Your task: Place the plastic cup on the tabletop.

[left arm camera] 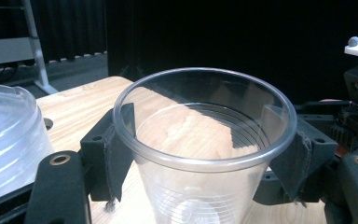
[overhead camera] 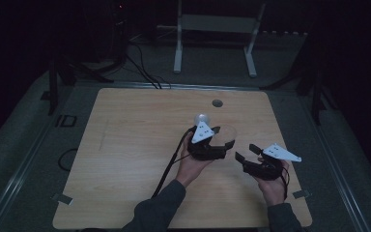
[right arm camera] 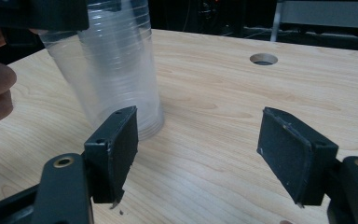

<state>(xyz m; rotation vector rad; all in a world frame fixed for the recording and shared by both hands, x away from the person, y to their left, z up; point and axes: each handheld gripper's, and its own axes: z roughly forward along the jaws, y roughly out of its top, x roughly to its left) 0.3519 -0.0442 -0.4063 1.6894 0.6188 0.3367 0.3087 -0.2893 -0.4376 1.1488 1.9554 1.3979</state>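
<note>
Nearest, right gripper (overhead camera: pixel 246 152): held in the right hand (overhead camera: pixel 272 186) over the table's near right part; jaws spread wide with nothing between them, bare wood showing in the gap in the right gripper view.
Right gripper pads (right arm camera: pixel 121 140): both clear of the cup, the nearer one just in front of the cup's base without touching, as far as the right gripper view lets tell.
Left gripper (left arm camera: pixel 200 154): held in the left hand (overhead camera: pixel 192 164) near the table's middle, just left of the right gripper; jaws closed onto the clear plastic cup (left arm camera: pixel 200 140), pads pressing its wall from both sides just under the rim.
Clear plastic cup: upright between the left jaws, open mouth up, ribbed wall, seemingly empty; base on or barely above the wood in the right gripper view, exact contact hard to tell.
Second clear item (left arm camera: pixel 7 140): domed, translucent, just left of the gripped cup in the left gripper view; nature unclear.
Table (overhead camera: pixel 125 145): light wood, round hole (overhead camera: pixel 217 103) toward the far edge, beyond both grippers.
Farther back: white metal frame (overhead camera: pixel 215 29) on the dark floor, cables (overhead camera: pixel 140 67) trailing off to its left.
</note>
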